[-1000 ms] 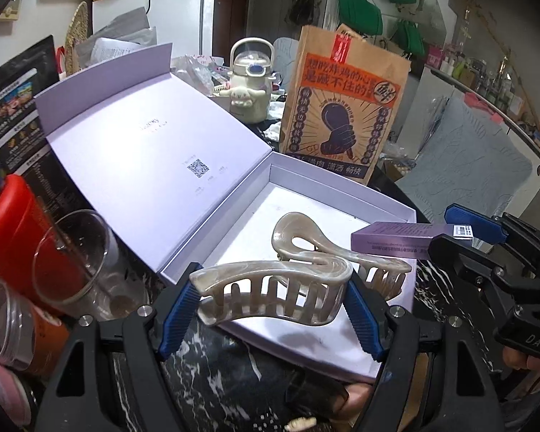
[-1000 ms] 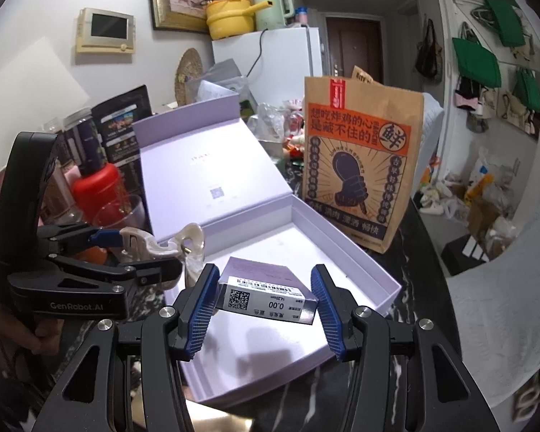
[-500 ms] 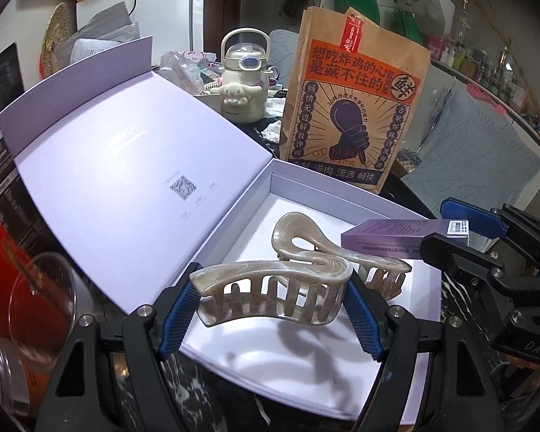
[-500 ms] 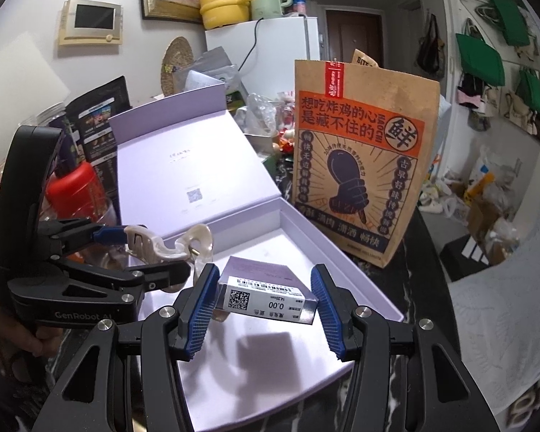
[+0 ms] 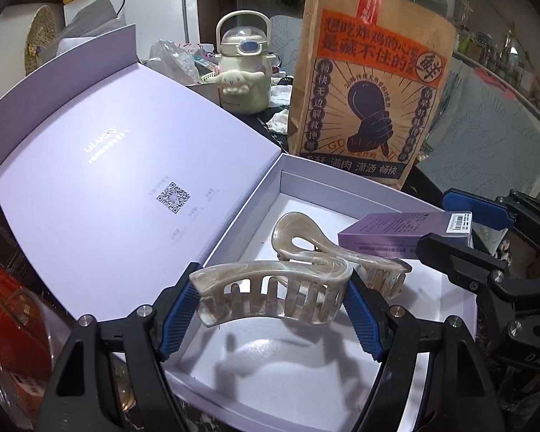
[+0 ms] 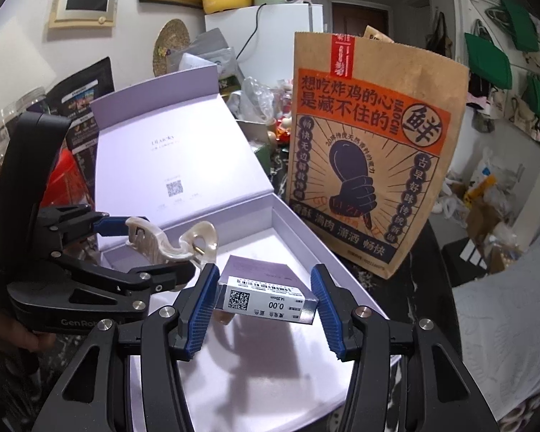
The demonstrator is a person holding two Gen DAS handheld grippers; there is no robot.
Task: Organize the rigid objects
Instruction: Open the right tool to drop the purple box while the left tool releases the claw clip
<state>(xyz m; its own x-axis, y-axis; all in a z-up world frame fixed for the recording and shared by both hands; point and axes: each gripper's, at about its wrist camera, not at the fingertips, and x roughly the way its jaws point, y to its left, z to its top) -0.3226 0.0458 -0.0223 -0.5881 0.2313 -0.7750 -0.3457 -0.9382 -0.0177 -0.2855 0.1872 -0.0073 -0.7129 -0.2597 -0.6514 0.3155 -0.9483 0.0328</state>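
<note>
Currently a pearly hair clip [image 5: 270,295] is gripped lengthwise by the left gripper [image 5: 271,306], while a small purple carton [image 6: 266,293] (barcode label facing the camera) is clamped in the right gripper [image 6: 262,306]; both are held above the open lilac box [image 5: 342,187].

Left claw [image 5: 271,300] gripping hair clip [image 5: 270,293], over open box [image 5: 342,183]
</note>
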